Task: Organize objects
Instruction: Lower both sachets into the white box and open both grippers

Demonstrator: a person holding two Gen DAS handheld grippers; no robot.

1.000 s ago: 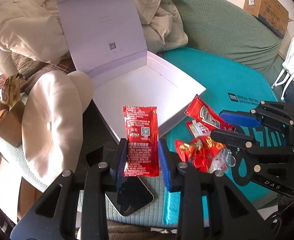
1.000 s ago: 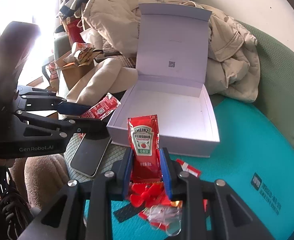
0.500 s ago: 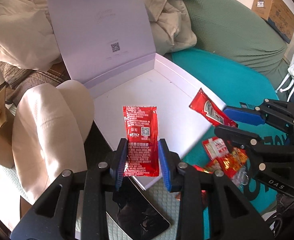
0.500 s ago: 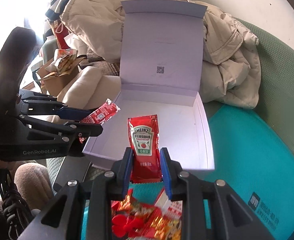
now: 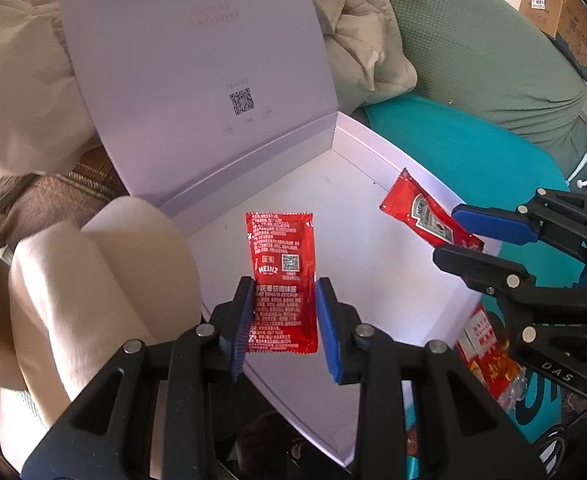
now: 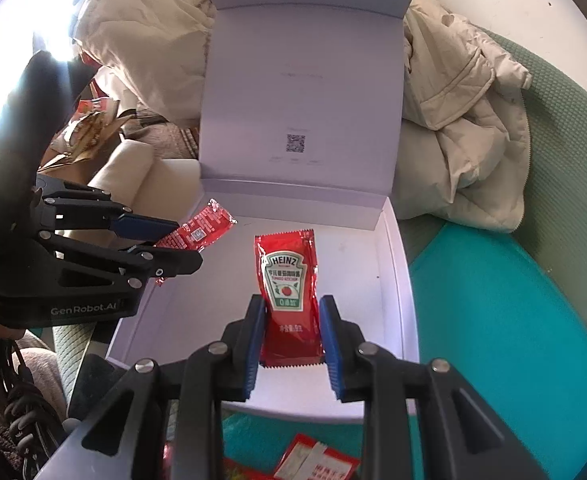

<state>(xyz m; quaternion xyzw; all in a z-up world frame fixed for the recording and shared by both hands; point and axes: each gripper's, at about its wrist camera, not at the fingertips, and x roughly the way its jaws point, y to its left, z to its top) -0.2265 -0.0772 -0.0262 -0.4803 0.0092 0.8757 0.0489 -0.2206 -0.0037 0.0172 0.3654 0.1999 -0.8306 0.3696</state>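
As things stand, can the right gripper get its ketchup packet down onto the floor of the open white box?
Probably yes. The right gripper holds its ketchup packet over the white box; the lid stands upright behind, the floor beneath looks bare, and the left gripper sits off to one side.

- ketchup packets (image 5: 283, 280) (image 6: 289, 300): red, white print; green-white Heinz label on one
- box (image 6: 397, 320): pale lilac-white, black QR code
- tongs (image 5: 283, 322): black, blue pads
- cushion (image 6: 493, 320): teal
- jacket (image 6: 461, 128): cream
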